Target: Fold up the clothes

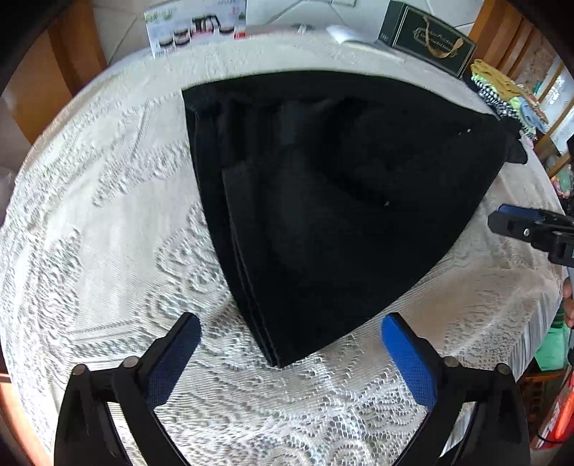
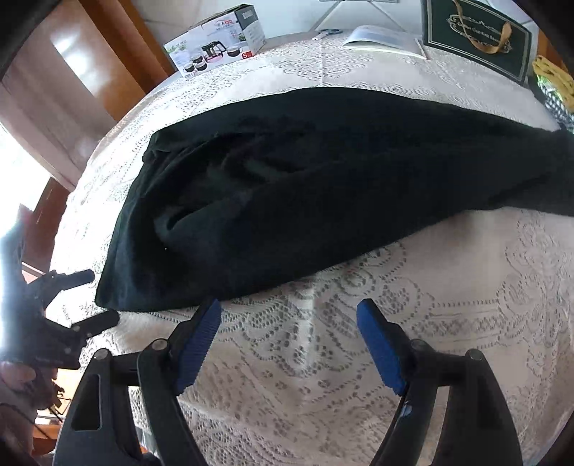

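The left gripper (image 1: 290, 337) hangs over the table with its two blue-padded fingers (image 1: 407, 355) spread wide and nothing pinched between them; only the white lace tablecloth (image 1: 89, 215) shows in the gap. Just ahead of these fingertips lies the black garment (image 1: 323, 197), folded into several layers whose stacked edges run along its left side, and its nearest corner points in between the two fingers without touching either pad. Far ahead of the left fingers, at the far rim of the table, stand a white box printed with a tea set (image 1: 193, 25) and a dark green gift bag with a gold ribbon (image 1: 430, 39), and to the right of the bag sits a heap of coloured clothes (image 1: 502, 93). The right gripper (image 2: 288, 322) also stands with its fingers apart and empty, the lace cloth showing between them. The garment's near edge lies just ahead of its left fingertip, whose tip seems to overlap the cloth's hem, though contact cannot be told. From the right wrist view the left gripper shows off to the left of these fingers, its fingers open at the garment's corner, with part of a hand (image 2: 16, 374) below it.
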`<move>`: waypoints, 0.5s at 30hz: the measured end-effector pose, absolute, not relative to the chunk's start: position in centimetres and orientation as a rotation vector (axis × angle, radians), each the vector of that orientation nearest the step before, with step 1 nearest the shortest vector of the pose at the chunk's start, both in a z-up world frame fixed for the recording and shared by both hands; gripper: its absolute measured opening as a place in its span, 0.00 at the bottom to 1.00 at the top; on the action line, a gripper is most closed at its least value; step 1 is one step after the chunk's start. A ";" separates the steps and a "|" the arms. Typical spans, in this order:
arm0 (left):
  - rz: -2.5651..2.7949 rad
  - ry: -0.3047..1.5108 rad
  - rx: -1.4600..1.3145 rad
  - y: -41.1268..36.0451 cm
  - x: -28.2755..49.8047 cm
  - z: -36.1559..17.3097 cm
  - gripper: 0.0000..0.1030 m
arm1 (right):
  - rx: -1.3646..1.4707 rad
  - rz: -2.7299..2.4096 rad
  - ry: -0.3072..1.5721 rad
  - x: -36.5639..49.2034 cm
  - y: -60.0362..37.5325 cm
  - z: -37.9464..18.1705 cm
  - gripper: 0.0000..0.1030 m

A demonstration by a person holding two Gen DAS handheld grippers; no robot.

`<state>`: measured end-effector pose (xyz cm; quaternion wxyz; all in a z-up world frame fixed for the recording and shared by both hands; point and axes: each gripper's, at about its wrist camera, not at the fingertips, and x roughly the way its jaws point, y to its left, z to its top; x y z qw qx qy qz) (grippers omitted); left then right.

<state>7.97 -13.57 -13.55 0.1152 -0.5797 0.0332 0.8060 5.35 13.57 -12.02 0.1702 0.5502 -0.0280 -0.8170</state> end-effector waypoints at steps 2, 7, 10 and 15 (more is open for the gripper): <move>2.377 0.133 -1.718 -13.1 8.0 -13.4 0.97 | 1.553 -2.324 -0.061 5.0 12.9 -12.1 0.76; 2.395 0.154 -1.757 -12.8 7.9 -12.4 0.73 | 1.553 -2.324 0.033 4.3 10.6 -13.0 0.71; 2.384 0.091 -1.749 -13.0 7.8 -10.8 0.17 | 1.536 -2.354 0.210 4.3 8.7 -12.7 0.08; 2.376 0.031 -1.687 -12.9 7.3 -7.7 0.14 | 1.501 -2.327 0.119 3.3 9.2 -10.4 0.05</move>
